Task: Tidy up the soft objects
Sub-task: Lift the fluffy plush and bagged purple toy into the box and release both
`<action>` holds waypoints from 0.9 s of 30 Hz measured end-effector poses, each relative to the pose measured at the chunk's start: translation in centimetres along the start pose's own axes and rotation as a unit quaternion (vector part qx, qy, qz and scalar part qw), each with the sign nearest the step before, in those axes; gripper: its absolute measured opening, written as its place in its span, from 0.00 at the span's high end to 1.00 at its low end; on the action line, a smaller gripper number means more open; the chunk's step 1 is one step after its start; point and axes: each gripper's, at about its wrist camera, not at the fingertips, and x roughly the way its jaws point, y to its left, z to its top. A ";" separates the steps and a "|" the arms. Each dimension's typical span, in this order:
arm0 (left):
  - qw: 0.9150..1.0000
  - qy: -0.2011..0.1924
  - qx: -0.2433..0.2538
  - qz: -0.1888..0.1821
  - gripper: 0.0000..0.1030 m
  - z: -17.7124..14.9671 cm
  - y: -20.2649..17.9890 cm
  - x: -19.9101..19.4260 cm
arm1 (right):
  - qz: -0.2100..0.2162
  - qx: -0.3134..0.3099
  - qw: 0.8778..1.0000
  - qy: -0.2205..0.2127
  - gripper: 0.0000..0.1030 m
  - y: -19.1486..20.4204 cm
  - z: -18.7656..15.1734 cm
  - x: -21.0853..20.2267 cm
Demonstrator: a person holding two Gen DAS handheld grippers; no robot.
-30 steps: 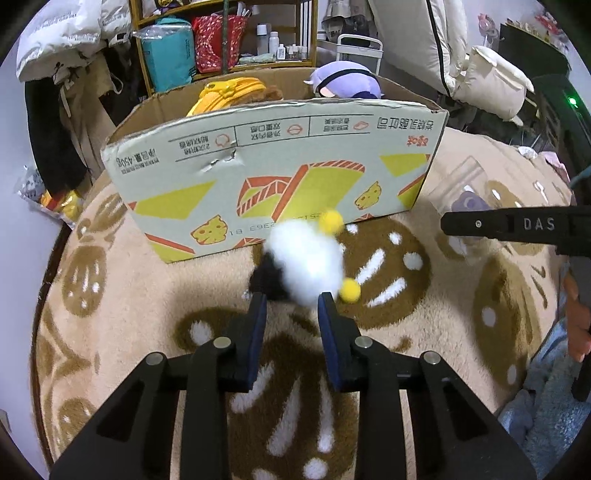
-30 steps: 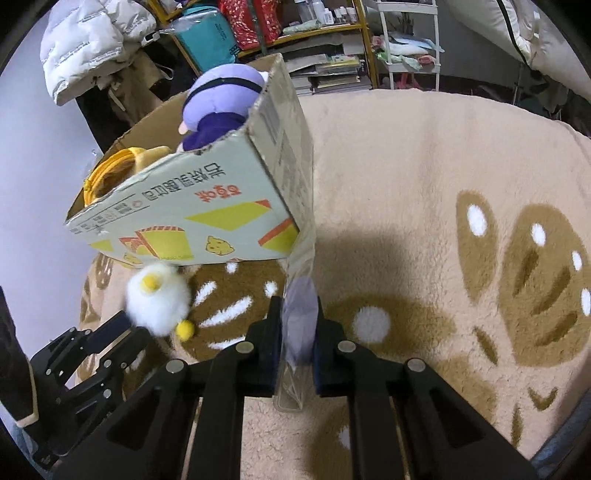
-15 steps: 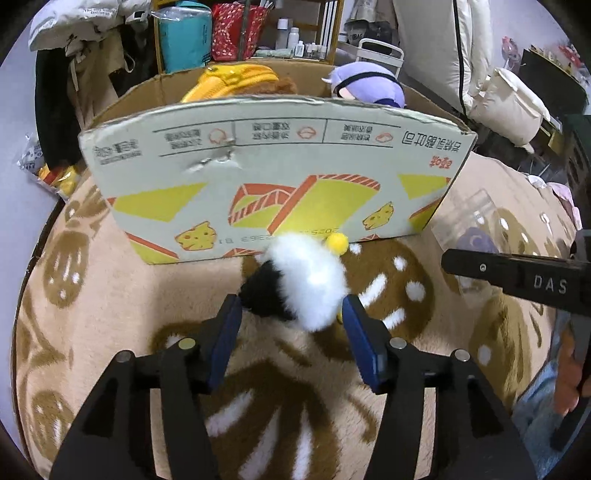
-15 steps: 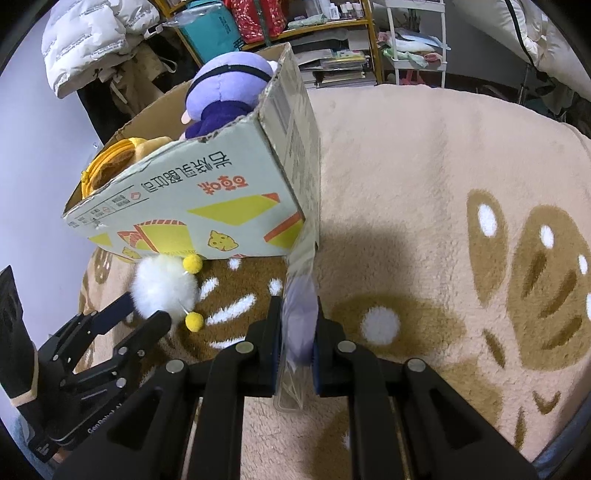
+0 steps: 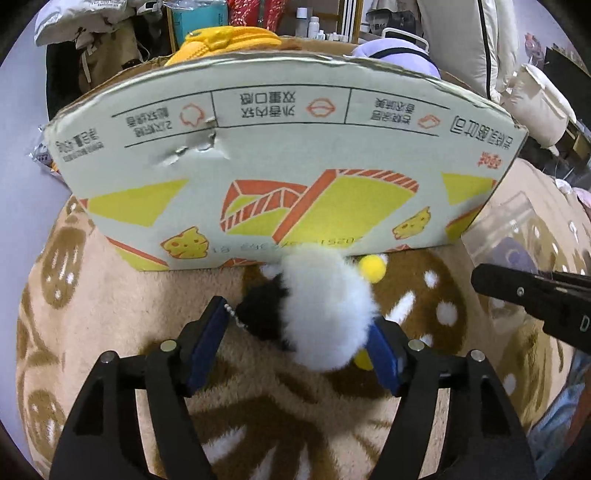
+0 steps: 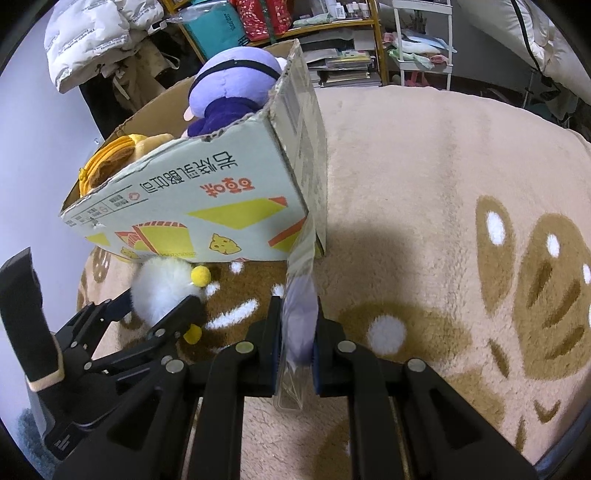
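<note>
While the left gripper has just been spreading its jaws, the fluffy white toy sits between them on the rug, loose: the left pad stands clear of its black part and bead chain, the right pad is hard up against the fur but I can't tell if it presses. So that tool reads as released. The toy has yellow pom-poms, one at the far side, one tucked by the right finger. It lies just in front of the cardboard box, touching or nearly touching the box's printed front wall at its foot. Inside the box: a yellow plush at the left, a purple plush at the right, both poking above the rim. Right gripper is clenched on a clear plastic bag with something pale purple inside; bag stands edge-on between the pads, its upper end reaching the box's near right corner. Right wrist view shows the left gripper low at the left with the white toy between its fingers. Shelves and a white jacket are behind the box.
</note>
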 end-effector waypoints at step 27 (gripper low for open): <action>0.978 -0.190 0.041 0.070 0.54 1.1 0.8 -13.8 | 0.046 -0.065 0.985 -0.152 0.86 3.9 2.4 -9.6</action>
